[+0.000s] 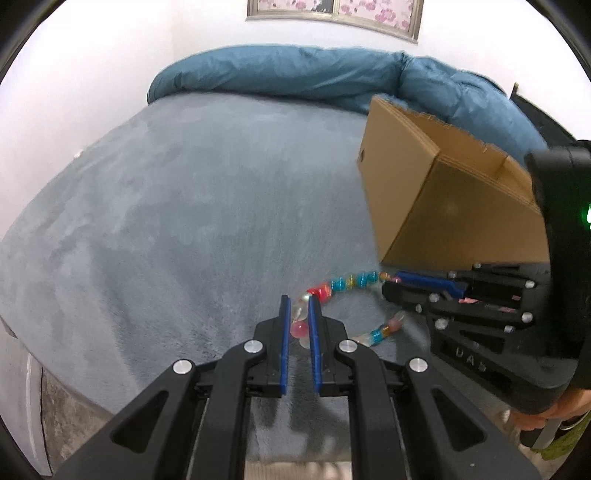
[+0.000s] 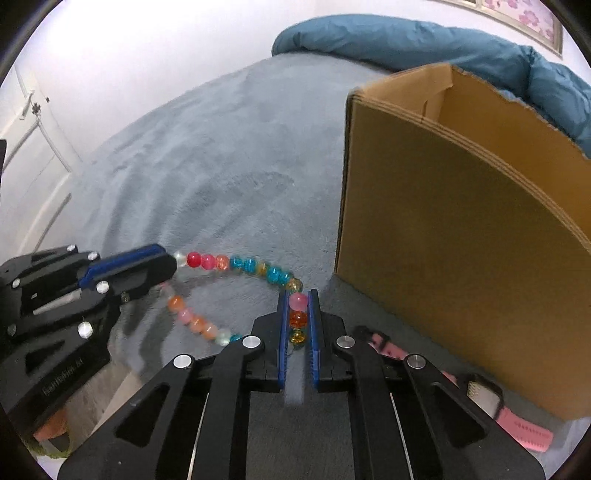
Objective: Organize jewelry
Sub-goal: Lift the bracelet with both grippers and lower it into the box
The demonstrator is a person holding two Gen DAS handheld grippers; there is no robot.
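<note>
Bead string held at both ends

Left gripper and right gripper were each clamped narrowly on the beads, which sagged limp over the blanket. Light, slippery, breakable: grip between beads. The box stood at 2 o'clock, beyond.

Teal duvet, framed floral picture

Right claw pinching bead bracelet, left claw gripping it, cardboard box beside
</note>
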